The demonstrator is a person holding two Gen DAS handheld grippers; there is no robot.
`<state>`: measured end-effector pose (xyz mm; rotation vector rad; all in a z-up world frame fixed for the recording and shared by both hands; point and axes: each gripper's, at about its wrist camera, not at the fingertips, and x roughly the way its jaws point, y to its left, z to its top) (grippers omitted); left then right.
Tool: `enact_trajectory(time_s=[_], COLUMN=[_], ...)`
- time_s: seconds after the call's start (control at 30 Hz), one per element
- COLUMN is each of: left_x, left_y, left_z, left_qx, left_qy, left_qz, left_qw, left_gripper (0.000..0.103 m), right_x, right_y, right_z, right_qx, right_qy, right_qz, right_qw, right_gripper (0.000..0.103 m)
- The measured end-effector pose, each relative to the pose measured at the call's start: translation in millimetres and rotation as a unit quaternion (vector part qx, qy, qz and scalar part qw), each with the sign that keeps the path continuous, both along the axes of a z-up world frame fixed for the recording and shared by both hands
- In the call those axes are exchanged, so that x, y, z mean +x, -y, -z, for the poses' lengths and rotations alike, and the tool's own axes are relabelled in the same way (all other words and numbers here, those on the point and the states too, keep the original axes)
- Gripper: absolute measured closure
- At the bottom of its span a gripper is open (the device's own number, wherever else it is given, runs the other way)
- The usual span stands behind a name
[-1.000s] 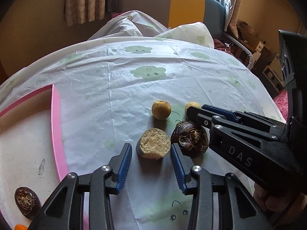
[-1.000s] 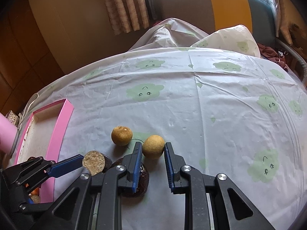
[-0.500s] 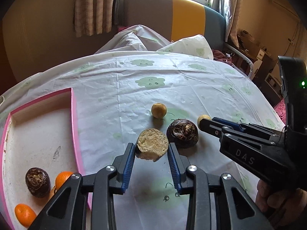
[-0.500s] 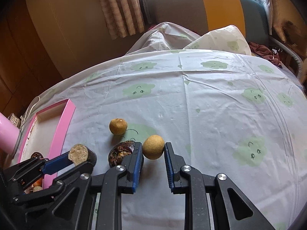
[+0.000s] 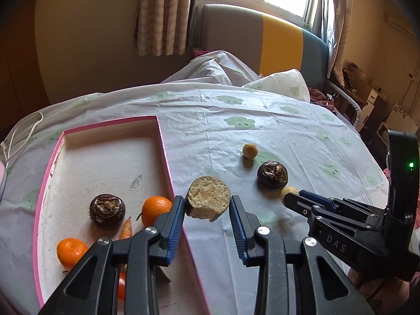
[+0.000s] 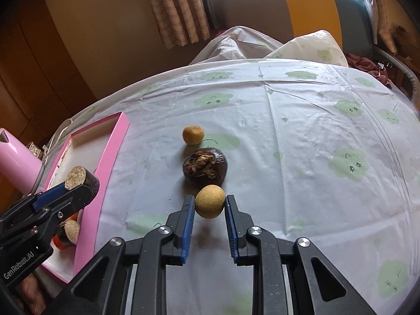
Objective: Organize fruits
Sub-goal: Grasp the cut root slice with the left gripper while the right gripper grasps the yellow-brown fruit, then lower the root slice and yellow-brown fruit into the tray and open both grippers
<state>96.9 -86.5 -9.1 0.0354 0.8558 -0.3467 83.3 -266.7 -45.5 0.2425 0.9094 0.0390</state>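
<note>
1. Left wrist view: my left gripper (image 5: pixel 207 211) is gripping a cut piece of fruit (image 5: pixel 208 197), pale crumbly face toward the camera, with the jaws closed on its dark sides. It is hanging just beside the pink tray (image 5: pixel 165 144), over the near right rim. The tray is already holding a dark round fruit (image 5: pixel 107 211), two oranges (image 5: pixel 155 208) and what looks like a small carrot (image 5: pixel 125 229).

2. Same view: to do this step well, I am aiming to carry the piece leftward, fully past the rim, and lower it onto bare tray floor behind the oranges before opening, so it is not dropping onto the edge or knocking anything.

3. Right wrist view: my right gripper (image 6: pixel 209 204) is holding a small tan round fruit (image 6: pixel 210 200), jaws closed on its two sides, lifted off the surface (image 6: pixel 302 157) judging by the shadow beneath it.

4. Same view: a dark wrinkled fruit (image 6: pixel 205 166) and another tan fruit (image 6: pixel 193 135) are lying on the surface just ahead. I judge the right side should be waiting until the left is clear of the tray, since both are heading to the same spot.
</note>
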Motion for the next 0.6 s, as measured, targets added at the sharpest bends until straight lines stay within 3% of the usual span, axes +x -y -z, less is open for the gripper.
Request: enact_trajectory(time_s=[0.37,0.6], left_x=[-2,7], left_y=[-75,-117], left_z=[-13,-14], left_qx=[-0.021,-0.018], left_qy=[0.019,0.022], left_qz=[-0.056,-0.09], left_qw=[0.9981,0.9955], left_gripper=[0.079,0.079], right_x=[-2,5], right_y=[-77,-119], right_z=[-22,-26], right_qx=[0.0,-0.006], right_qy=[0.024,0.026], right_qz=[-0.093,-0.14], right_qw=[0.995,0.99], right_gripper=[0.08,0.08])
